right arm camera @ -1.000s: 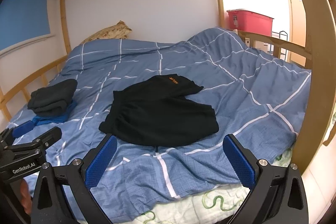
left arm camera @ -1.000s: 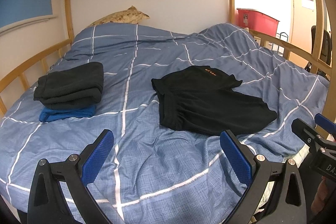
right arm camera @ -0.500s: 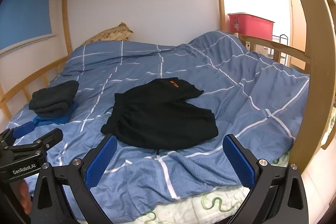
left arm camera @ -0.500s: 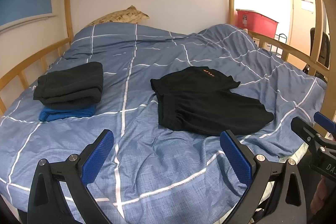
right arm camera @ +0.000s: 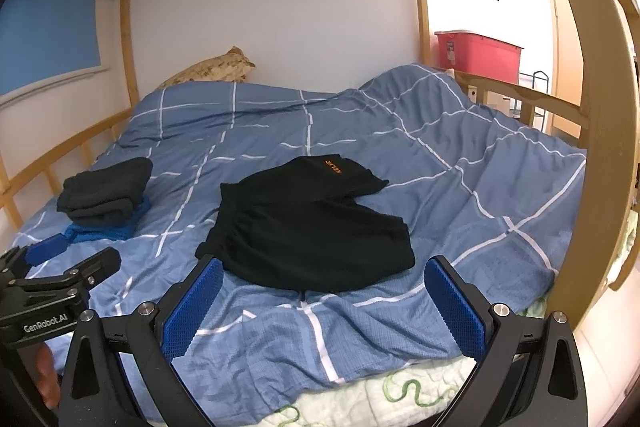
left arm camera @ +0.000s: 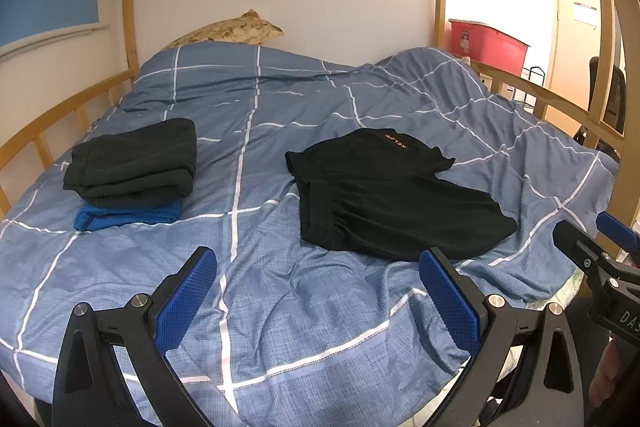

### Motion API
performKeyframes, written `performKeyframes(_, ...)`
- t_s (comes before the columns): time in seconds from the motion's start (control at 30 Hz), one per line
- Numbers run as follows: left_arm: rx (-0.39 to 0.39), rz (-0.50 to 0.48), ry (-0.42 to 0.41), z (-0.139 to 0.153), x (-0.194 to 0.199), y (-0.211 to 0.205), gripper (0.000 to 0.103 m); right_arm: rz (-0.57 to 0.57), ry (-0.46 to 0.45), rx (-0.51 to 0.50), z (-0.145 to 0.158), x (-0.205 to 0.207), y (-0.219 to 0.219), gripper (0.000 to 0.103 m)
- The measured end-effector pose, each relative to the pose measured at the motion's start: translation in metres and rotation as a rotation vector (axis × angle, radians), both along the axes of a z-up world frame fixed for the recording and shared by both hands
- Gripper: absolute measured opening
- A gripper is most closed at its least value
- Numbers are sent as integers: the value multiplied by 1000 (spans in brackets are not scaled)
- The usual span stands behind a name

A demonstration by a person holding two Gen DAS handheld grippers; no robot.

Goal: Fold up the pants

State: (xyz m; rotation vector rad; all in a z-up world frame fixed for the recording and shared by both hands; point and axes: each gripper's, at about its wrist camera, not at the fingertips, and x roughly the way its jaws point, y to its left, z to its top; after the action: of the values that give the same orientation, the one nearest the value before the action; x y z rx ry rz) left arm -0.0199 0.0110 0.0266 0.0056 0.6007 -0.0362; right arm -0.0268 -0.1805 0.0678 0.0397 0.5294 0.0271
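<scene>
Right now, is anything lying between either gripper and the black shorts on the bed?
Nothing visible. Only bare blue duvet lies between the open right gripper and the black shorts. The open left gripper has the same clear stretch. The folded clothes stack sits off to the left.

Both wrist views look from the foot edge of the blue checked duvet (left arm camera: 280, 307) toward the far white wall. The left wrist view sits further left, with the folded stack (left arm camera: 132, 163) nearer. The right wrist view sits further right, just beside the wooden bedpost (right arm camera: 600, 147). Both share the duvet and the black pants (right arm camera: 312, 227) at mid-range.
</scene>
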Motion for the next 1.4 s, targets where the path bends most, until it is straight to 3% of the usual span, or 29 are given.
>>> performKeyframes(1.13,-3,-1,3,1,1,1,103,-4,4,-6,2,0,1,102)
performKeyframes(1.4,14,-15,5,-9,17,-14,103,-11,-23,-13,-19,14,-15,102)
